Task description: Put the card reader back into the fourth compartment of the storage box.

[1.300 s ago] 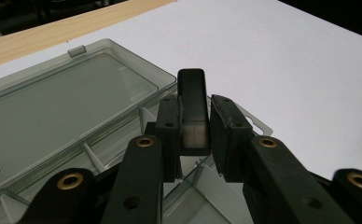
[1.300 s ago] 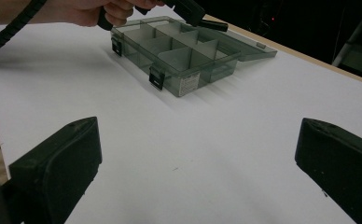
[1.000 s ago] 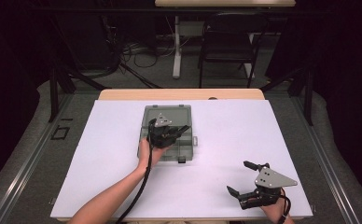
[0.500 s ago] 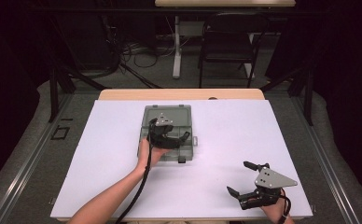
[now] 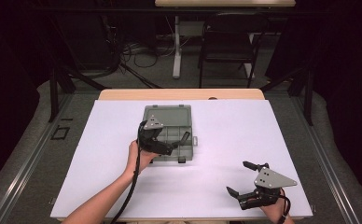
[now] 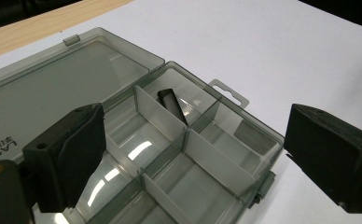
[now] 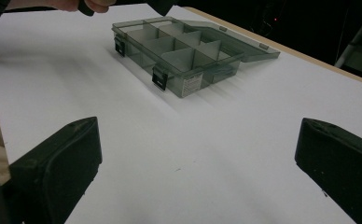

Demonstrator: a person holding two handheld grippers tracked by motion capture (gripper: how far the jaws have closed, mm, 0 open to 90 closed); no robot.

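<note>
**Small black part lying in the open organizer box, both claws empty**

A smoke-grey compartment box is seen open near the middle of the white table, its lid laid flat on the far side. The left claw is held over the tray with its jaws spread wide and nothing between them. One small black part is seen leaning in a far compartment; the other compartments appear bare. The job is therefore judged to be at an early stage or between pieces: the lid is already open, one piece is lodged in its cell, and the closing of the lid and latches is left undone. Whether more pieces are meant to follow cannot be told.

The right claw is rested near the table's near right corner, well apart from the box, jaws open and empty.

The black part is made plain by the left gripper view, while in the high view it is hidden under the claw. The two front latches and a label on the box's side wall are shown by the right gripper view, and the overall layout by the high view.
</note>
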